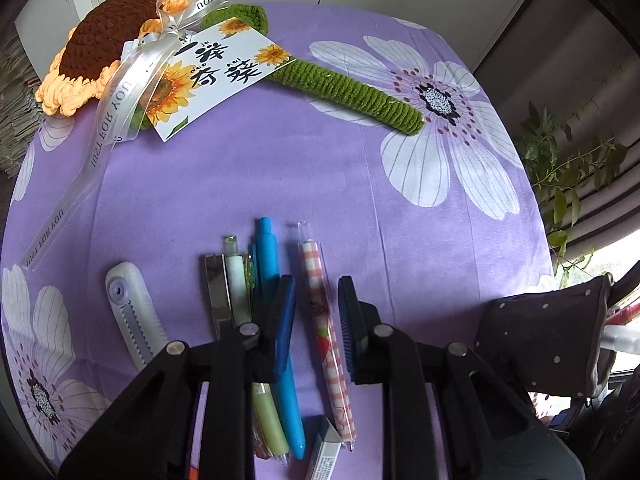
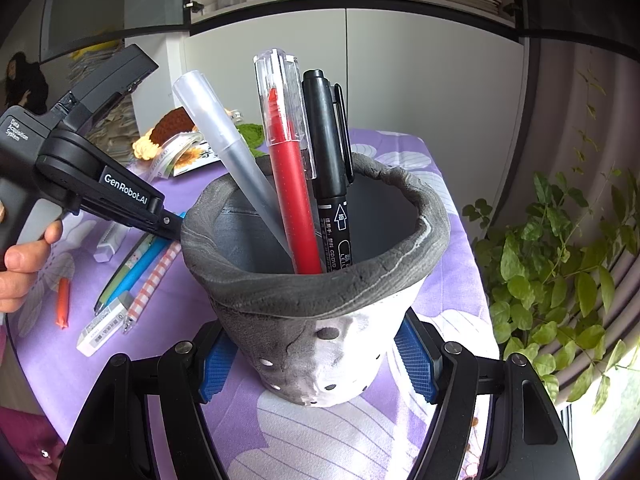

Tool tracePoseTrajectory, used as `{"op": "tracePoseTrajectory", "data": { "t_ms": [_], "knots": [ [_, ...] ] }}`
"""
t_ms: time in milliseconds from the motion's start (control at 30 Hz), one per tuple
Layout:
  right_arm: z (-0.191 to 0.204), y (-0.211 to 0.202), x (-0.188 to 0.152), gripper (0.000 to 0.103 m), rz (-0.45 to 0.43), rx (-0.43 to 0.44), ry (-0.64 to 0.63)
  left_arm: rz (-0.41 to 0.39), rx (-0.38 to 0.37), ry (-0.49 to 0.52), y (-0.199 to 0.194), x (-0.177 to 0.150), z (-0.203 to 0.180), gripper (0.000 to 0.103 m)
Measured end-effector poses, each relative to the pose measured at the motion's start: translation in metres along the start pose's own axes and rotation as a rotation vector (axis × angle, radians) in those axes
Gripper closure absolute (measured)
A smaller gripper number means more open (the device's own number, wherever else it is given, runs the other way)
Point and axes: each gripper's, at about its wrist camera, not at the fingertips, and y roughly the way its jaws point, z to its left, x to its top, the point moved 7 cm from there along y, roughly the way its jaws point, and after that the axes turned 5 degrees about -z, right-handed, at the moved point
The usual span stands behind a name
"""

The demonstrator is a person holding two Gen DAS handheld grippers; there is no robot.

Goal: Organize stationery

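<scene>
Left wrist view: the left gripper (image 1: 316, 316) points steeply down over a purple flowered tablecloth (image 1: 280, 168). Its jaws stand partly spread on either side of a pink checked pen (image 1: 326, 332), and a gap shows between each pad and the pen, so nothing is pinched. Just left of that pen lie a blue pen (image 1: 276, 320), a green pen (image 1: 240, 292) and a metal clip (image 1: 218, 292), packed side by side. A white box cutter (image 1: 134, 316) lies further left, apart from the group. An eraser (image 1: 324, 450) lies at the near ends of the pens. A crocheted sunflower (image 1: 108, 46) with a ribbon and a printed card (image 1: 216, 76) lies at the far edge of the table. The dark dotted pen pouch (image 1: 548, 340) stands at the right edge.

Right wrist view: the right gripper (image 2: 318, 364) clamps the pen pouch (image 2: 316, 344), with both blue pads pressed against its lower sides. The pouch stands upright on the cloth and holds a frosted pen (image 2: 228, 152), a red pen (image 2: 290, 184) and a black marker (image 2: 330, 168). To the left, a hand (image 2: 20, 268) holds the left gripper's handle above the loose pens. An orange pen (image 2: 63, 304) lies alone beside them.
</scene>
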Motion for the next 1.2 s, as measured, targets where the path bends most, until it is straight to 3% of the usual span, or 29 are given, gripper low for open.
{"op": "tracePoseTrajectory", "data": {
  "t_ms": [200,267,567,1200],
  "knots": [
    [0.0,0.0,0.0,0.03,0.0,0.0,0.0,-0.027,0.043,0.028,0.005,0.009,-0.005,0.084],
    [0.0,0.0,0.0,0.03,0.0,0.0,0.0,-0.033,0.058,0.036,0.006,0.009,-0.005,0.091],
    [0.0,0.0,0.0,0.03,0.0,0.001,0.001,-0.091,-0.012,-0.005,-0.02,0.012,-0.002,0.092],
    [0.002,-0.001,-0.001,0.03,0.0,0.001,0.0,-0.279,-0.151,0.041,-0.097,0.016,-0.023,0.093]
  ]
}}
